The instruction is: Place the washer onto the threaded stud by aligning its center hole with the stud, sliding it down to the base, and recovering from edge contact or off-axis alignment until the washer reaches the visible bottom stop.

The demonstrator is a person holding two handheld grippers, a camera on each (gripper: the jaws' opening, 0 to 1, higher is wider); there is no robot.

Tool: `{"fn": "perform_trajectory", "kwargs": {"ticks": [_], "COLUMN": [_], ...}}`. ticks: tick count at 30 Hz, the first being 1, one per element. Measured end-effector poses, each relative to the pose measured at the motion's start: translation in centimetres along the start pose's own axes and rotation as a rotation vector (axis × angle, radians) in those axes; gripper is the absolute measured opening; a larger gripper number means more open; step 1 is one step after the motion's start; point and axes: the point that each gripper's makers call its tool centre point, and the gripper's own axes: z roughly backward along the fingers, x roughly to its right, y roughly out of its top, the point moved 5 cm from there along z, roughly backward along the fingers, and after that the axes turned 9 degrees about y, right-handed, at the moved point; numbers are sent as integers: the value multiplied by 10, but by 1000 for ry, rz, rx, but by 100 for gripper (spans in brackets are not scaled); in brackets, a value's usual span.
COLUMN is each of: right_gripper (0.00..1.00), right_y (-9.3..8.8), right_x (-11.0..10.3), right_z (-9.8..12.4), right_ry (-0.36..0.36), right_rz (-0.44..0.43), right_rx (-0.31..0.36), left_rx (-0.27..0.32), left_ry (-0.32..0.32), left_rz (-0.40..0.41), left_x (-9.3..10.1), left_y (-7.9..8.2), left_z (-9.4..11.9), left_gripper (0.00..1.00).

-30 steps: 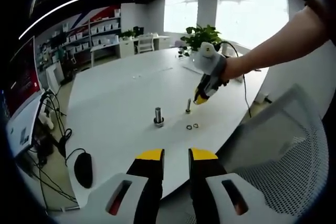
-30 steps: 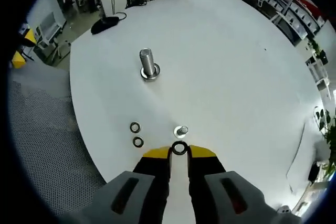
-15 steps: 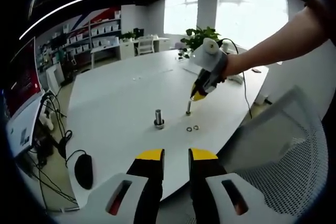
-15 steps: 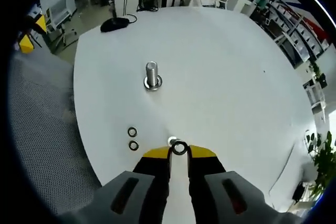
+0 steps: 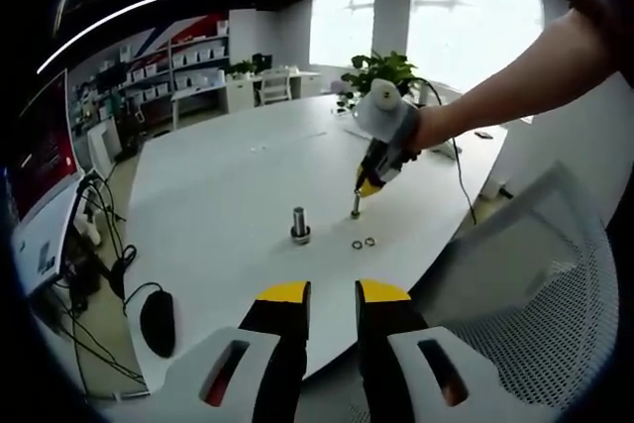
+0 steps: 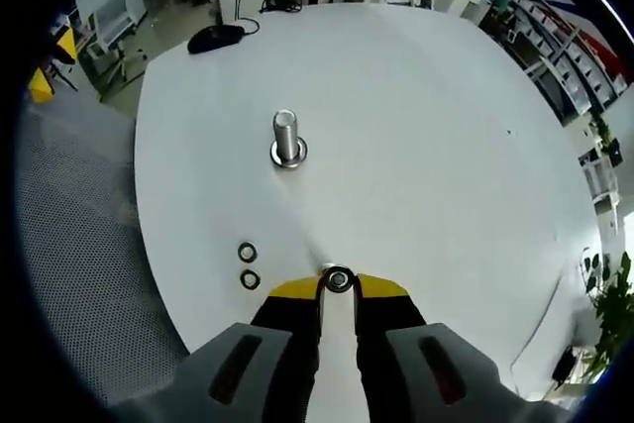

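A: Washers, quick count?
B: Three. One washer pinched at the right gripper tips, plus two loose washers side by side on the table.
A: Studs?
B: Two. One thick stud mid-table, one thin stud under the gripper tips in the left gripper view.
A: Grippers?
B: Two; the left gripper is low, away from the parts.
A: Tables?
B: One round white one.

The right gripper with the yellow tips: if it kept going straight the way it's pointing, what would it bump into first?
Probably the thin stud: the right gripper holds a washer right over its top, table beneath. Depth is hard to judge.
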Motion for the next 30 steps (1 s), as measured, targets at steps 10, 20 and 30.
{"fn": "perform_trajectory", "kwargs": {"ticks": [10, 20, 30], "right_gripper": [14, 14, 15], "right_y": [-1, -9, -17], "right_x": [4, 1, 7], "right_z": [-13, -32, -49], "right_ry": [23, 35, 33], "right_rz": [11, -9, -44], "right_rx": [-32, -44, -56], "left_rx": [-2, -8, -19], "left_ry": [4, 15, 18], "left_rz": [1, 4, 4], "left_x": [-1, -2, -2], "left_y": [0, 0, -2], "left_z": [0, -1, -1], "left_gripper": [16, 15, 15]}}
